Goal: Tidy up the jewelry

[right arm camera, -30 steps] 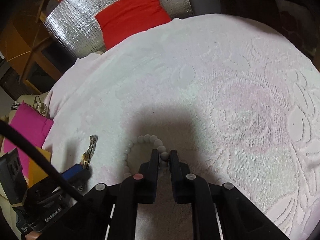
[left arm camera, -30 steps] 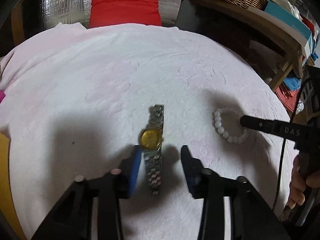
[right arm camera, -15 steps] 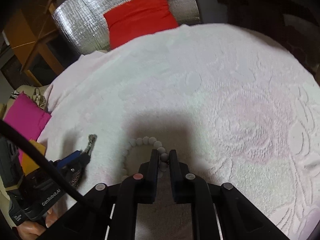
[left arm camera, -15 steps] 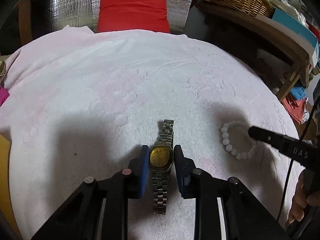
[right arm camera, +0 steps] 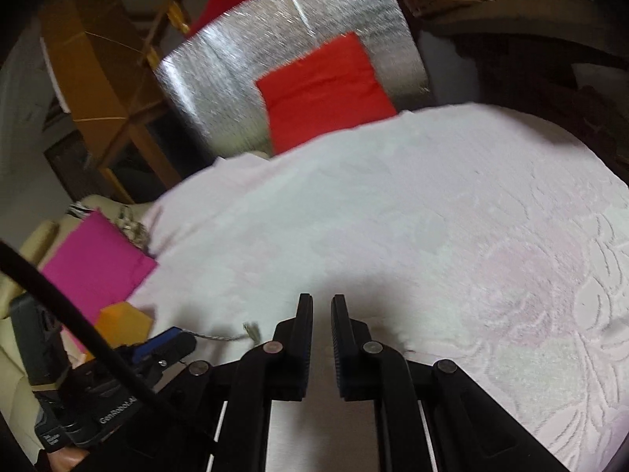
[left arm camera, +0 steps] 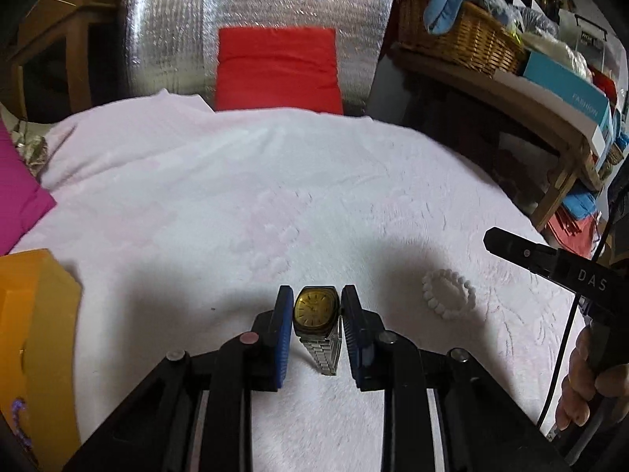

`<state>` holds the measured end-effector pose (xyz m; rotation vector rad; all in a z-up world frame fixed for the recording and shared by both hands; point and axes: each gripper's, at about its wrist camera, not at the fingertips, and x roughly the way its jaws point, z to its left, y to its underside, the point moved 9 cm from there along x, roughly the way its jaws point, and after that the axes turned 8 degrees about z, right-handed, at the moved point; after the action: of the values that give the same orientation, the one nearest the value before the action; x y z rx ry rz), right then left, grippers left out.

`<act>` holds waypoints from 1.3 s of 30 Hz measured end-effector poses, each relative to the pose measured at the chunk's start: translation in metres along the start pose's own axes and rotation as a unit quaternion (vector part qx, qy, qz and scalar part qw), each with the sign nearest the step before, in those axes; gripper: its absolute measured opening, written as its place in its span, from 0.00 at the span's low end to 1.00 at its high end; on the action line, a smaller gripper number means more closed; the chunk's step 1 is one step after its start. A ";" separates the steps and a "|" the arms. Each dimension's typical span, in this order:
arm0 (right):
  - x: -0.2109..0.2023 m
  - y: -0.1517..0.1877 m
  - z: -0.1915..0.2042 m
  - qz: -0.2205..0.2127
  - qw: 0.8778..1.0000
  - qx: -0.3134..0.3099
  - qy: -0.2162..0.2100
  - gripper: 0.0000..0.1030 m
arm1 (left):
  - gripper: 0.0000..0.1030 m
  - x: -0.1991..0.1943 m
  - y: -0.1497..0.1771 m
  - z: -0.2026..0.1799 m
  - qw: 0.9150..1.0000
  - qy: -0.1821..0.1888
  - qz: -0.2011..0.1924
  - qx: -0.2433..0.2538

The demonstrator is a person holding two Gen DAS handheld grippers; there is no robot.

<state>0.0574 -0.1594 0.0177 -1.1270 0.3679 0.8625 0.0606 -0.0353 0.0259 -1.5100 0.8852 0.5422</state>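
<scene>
A pale pink towel-like cloth [left arm camera: 220, 181] with a raised flower pattern covers the worktop. Behind it stands a silver quilted foil sheet [left arm camera: 275, 11], and a red cushion [left arm camera: 277, 69] leans against the foil. On the right a wooden shelf [left arm camera: 511, 102] carries a wicker basket [left arm camera: 468, 41] with blue fabric inside and a teal box [left arm camera: 566, 92] with the word FASHION. At the left edge lie a magenta piece [left arm camera: 17, 196] and an orange object [left arm camera: 35, 334]. In the right wrist view, wooden furniture [right arm camera: 98, 63] stands at the far left. Soft shadows fall on the cloth.
</scene>
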 end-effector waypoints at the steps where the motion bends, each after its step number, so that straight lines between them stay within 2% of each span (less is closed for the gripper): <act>1: -0.004 0.000 0.005 -0.006 1.000 -0.005 -0.005 0.10 | 0.25 -0.006 -0.001 0.001 1.000 0.001 -0.005 -0.002; 5: -0.010 -0.001 0.026 -0.016 0.999 -0.022 -0.019 0.10 | 0.25 -0.025 -0.004 0.007 1.000 0.002 -0.023 -0.007; 9: -0.003 0.002 0.016 0.004 1.000 -0.019 0.008 0.11 | 0.25 -0.034 -0.002 0.011 1.000 0.000 -0.026 -0.006; 10: 0.000 0.004 0.008 0.012 1.000 -0.014 0.018 0.14 | 0.25 -0.034 -0.001 0.013 1.000 -0.002 -0.024 -0.005; 12: 0.011 0.008 -0.013 0.039 0.997 0.000 0.060 0.39 | 0.25 -0.033 0.001 0.016 1.000 -0.008 -0.021 -0.007; 13: 0.015 0.009 -0.020 0.044 0.997 0.006 0.068 0.42 | 0.25 -0.033 0.001 0.018 1.000 -0.009 -0.020 -0.008; 18: 0.041 0.016 -0.048 0.084 0.989 0.011 0.123 0.43 | 0.25 -0.035 0.002 0.021 1.000 -0.015 -0.021 -0.009; 20: 0.053 0.022 -0.053 0.101 0.986 0.005 0.132 0.42 | 0.25 -0.034 0.002 0.022 1.000 -0.015 -0.022 -0.010; 22: 0.065 0.027 -0.056 0.123 0.981 -0.013 0.148 0.32 | 0.25 -0.035 0.002 0.024 1.000 -0.015 -0.023 -0.012; 23: 0.068 0.027 -0.055 0.116 0.978 -0.036 0.171 0.25 | 0.25 -0.036 0.002 0.024 1.000 -0.016 -0.023 -0.013; 24: 0.068 0.026 -0.051 0.110 0.975 -0.061 0.183 0.10 | 0.25 -0.036 0.002 0.025 0.999 -0.017 -0.024 -0.014; 26: 0.067 0.025 -0.044 0.104 0.974 -0.074 0.187 0.10 | 0.25 -0.038 0.001 0.026 0.999 -0.017 -0.024 -0.017; 29: 0.057 0.016 -0.036 0.077 0.979 -0.071 0.176 0.10 | 0.25 -0.042 0.001 0.029 0.999 -0.021 -0.030 -0.019; 35: 0.021 -0.002 -0.004 0.013 0.992 -0.055 0.114 0.10 | 0.25 -0.058 -0.002 0.037 0.998 -0.046 -0.047 -0.021; 39: 0.014 -0.007 0.025 -0.018 0.995 -0.064 0.079 0.10 | 0.25 -0.078 -0.006 0.043 0.995 -0.076 -0.068 -0.019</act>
<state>0.0675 -0.1323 0.0231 -1.3218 0.4262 0.7759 0.0256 0.0234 0.0832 -1.5301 0.6529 0.5676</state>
